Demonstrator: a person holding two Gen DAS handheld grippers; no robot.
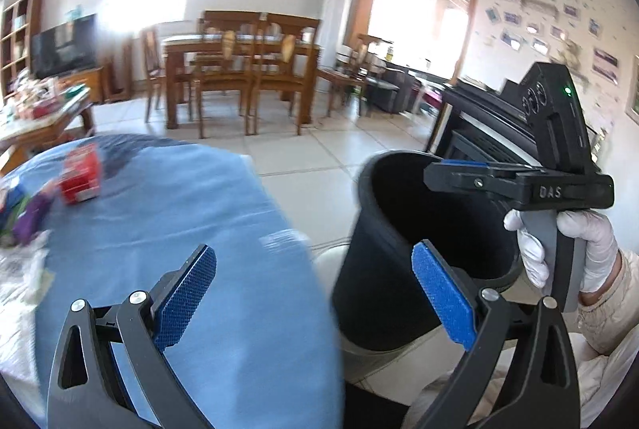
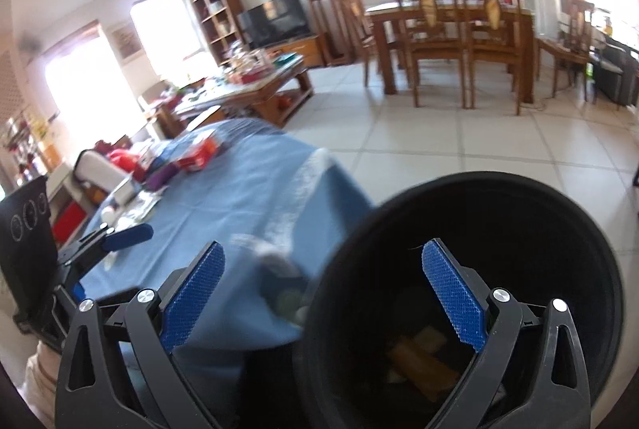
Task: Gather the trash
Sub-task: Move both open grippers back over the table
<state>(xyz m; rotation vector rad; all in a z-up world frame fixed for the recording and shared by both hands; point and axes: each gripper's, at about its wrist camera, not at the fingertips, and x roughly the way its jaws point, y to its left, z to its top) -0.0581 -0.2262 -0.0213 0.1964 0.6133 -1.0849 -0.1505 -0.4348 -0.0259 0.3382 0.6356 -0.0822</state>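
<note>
Trash sits lower right in the right wrist frame: tan scraps (image 2: 423,365) at the bottom of the black bin (image 2: 499,197). Right gripper (image 2: 323,299) gapes wide, holding nothing, above the bin's rim. Left gripper (image 1: 315,301) also gapes empty. Red box (image 1: 80,177) lies upper left on the blue tablecloth (image 1: 179,213).

A pale object (image 2: 279,269) between the right claw's fingers is motion-blurred beyond recognition. Ahead and left of the left claw, tabletop litter (image 1: 28,205) smears, cut off by the frame edge.
</note>
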